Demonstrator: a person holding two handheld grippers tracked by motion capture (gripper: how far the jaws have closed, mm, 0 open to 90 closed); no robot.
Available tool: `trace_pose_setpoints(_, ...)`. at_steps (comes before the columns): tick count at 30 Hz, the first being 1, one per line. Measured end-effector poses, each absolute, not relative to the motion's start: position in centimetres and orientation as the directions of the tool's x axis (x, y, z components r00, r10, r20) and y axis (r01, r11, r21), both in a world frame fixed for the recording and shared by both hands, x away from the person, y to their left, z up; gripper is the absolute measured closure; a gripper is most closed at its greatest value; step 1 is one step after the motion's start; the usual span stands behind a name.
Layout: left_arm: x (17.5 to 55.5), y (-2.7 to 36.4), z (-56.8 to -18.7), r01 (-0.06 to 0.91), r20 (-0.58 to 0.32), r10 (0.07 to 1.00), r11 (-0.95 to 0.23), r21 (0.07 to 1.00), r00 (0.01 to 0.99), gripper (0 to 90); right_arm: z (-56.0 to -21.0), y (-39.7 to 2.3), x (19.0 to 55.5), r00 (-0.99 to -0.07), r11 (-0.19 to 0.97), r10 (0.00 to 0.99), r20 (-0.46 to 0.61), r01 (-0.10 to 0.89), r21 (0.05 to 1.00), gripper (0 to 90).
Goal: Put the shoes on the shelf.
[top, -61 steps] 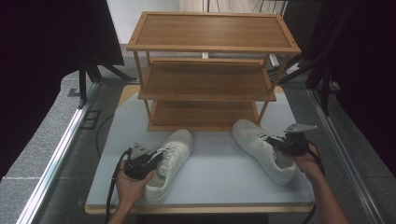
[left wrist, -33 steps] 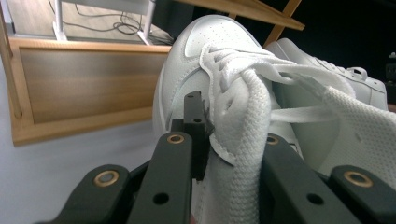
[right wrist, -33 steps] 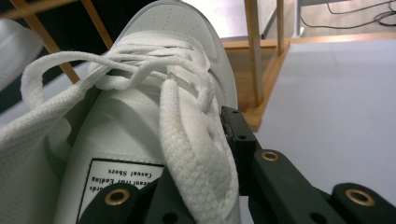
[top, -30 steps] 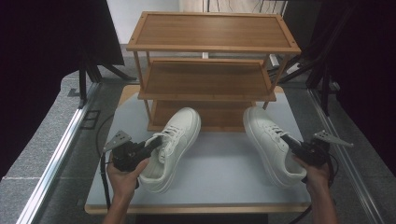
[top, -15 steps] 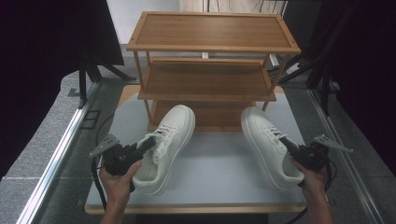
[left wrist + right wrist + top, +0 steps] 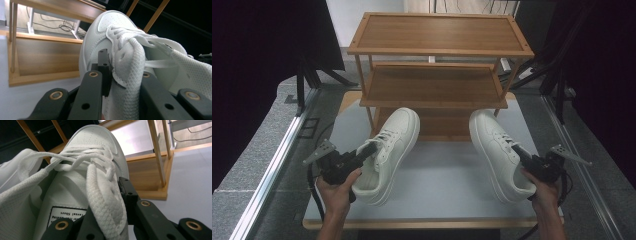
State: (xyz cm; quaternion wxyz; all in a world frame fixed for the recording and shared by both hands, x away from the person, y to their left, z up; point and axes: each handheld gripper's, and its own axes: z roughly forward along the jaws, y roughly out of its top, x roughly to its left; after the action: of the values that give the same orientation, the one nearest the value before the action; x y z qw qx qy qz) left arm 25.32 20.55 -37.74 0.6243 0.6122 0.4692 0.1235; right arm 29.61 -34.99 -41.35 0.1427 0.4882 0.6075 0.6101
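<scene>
Two white lace-up sneakers point their toes at the wooden rack's bottom shelf (image 6: 443, 131). My left gripper (image 6: 368, 150) is shut on the side collar of the left sneaker (image 6: 393, 137), held by a hand at the table's front left. In the left gripper view the left sneaker's padded collar (image 6: 130, 75) sits pinched in my left gripper (image 6: 120, 72). My right gripper (image 6: 518, 151) is shut on the collar of the right sneaker (image 6: 494, 147). In the right gripper view the right sneaker's collar (image 6: 100, 192), with a label inside, is clamped in my right gripper (image 6: 107, 195).
The three-tier wooden rack (image 6: 439, 32) stands at the back of the grey table mat (image 6: 447, 172), its top and middle shelf (image 6: 432, 85) bare. Rack posts (image 6: 156, 150) rise just beyond the right sneaker. Dark curtains and stand legs flank the table.
Both sneakers have swung from lying slanted on the mat to pointing toes at the rack. Both hands drew back toward the front edge, then eased the sneakers forward.
</scene>
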Motion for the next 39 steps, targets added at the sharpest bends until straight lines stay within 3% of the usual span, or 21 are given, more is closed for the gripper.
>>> trace_pose_setpoints(10, 26.7, 20.6, -36.6, 0.418, -0.494, 0.684, 0.292, 0.86, 0.537, 81.0, -38.7, -34.0, 29.5, -0.49, -0.283, 0.753, 0.44, 0.363, 0.888, 84.1)
trace_pose_setpoints(15, 27.1, 20.0, -35.5, 0.39, -0.478, 0.692, 0.296, 0.872, 0.542, 80.9, -37.4, -33.4, 30.0, -0.468, -0.344, 0.748, 0.47, 0.332, 0.878, 84.1)
trace_pose_setpoints(39, 31.2, 17.2, -30.7, 0.384, -0.477, 0.686, 0.3, 0.873, 0.55, 80.4, -32.1, -30.9, 33.2, -0.456, -0.401, 0.724, 0.518, 0.332, 0.854, 83.0)
